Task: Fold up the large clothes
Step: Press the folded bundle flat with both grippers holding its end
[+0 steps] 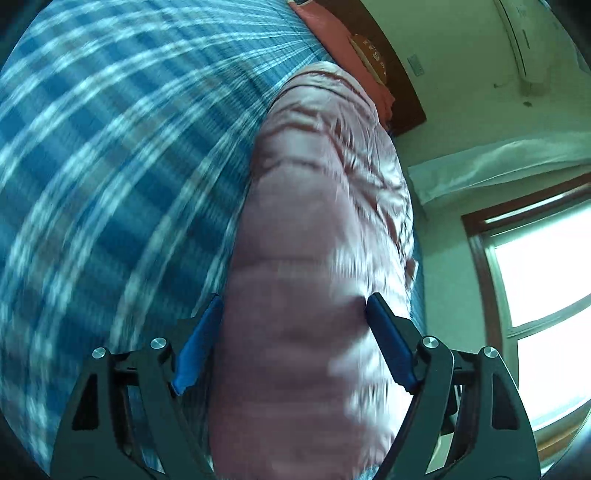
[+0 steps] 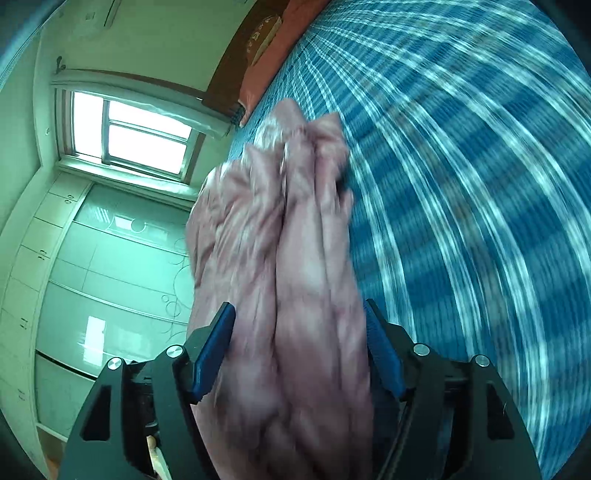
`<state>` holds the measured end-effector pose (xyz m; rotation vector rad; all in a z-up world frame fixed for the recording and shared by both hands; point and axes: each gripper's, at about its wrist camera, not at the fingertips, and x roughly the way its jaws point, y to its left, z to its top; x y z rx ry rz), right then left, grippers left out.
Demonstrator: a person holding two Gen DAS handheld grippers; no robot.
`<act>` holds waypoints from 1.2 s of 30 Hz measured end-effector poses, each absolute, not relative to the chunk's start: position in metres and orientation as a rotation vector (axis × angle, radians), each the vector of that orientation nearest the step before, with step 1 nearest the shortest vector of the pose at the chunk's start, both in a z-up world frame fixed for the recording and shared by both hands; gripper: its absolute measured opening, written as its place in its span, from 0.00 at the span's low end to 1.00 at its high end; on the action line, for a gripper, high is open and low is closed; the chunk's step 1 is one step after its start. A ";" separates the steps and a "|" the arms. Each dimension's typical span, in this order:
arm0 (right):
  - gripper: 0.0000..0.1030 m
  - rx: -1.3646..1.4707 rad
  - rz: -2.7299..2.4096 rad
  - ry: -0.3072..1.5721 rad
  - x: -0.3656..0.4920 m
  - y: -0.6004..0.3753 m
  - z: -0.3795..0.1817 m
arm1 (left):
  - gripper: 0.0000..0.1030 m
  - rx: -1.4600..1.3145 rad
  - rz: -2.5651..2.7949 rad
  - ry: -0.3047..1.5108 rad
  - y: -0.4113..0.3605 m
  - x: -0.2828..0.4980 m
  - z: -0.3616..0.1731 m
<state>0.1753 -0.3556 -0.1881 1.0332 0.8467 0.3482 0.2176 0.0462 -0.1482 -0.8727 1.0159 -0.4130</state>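
A pale pink garment [image 1: 317,236] fills the gap between the blue pads of my left gripper [image 1: 295,306]. The jaws stand wide apart with the thick cloth bunched between them, pads touching it on both sides. In the right wrist view the same pink garment [image 2: 295,288] hangs in folds between the pads of my right gripper [image 2: 299,314], held the same way. Both views are motion-blurred. The cloth is lifted over a bed with a blue and white checked sheet [image 1: 110,166], which also shows in the right wrist view [image 2: 461,184].
A red pillow [image 1: 332,26] and a dark wooden headboard [image 1: 402,99] lie at the bed's far end. A window [image 2: 136,133] and a pale wardrobe [image 2: 92,277] are beside the bed. An air conditioner [image 1: 524,40] hangs on the wall.
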 end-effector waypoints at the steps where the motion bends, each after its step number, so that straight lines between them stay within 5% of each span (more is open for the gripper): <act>1: 0.68 1.026 0.350 0.846 0.165 -0.352 -0.187 | 0.78 -0.890 -0.419 1.020 0.045 0.211 -0.151; 5: 0.70 1.022 0.377 0.850 0.141 -0.340 -0.192 | 0.79 -0.913 -0.433 1.017 0.040 0.196 -0.157; 7: 0.70 0.986 0.385 0.857 0.135 -0.332 -0.189 | 0.71 -0.916 -0.421 1.010 0.039 0.192 -0.157; 11: 0.36 1.060 0.414 0.860 0.127 -0.325 -0.189 | 0.47 -0.874 -0.395 0.996 0.038 0.185 -0.146; 14: 0.29 1.048 0.409 0.851 0.117 -0.319 -0.189 | 0.43 -0.820 -0.384 0.985 0.038 0.180 -0.137; 36: 0.27 1.068 0.403 0.855 0.105 -0.318 -0.213 | 0.43 -0.782 -0.351 0.972 0.042 0.175 -0.151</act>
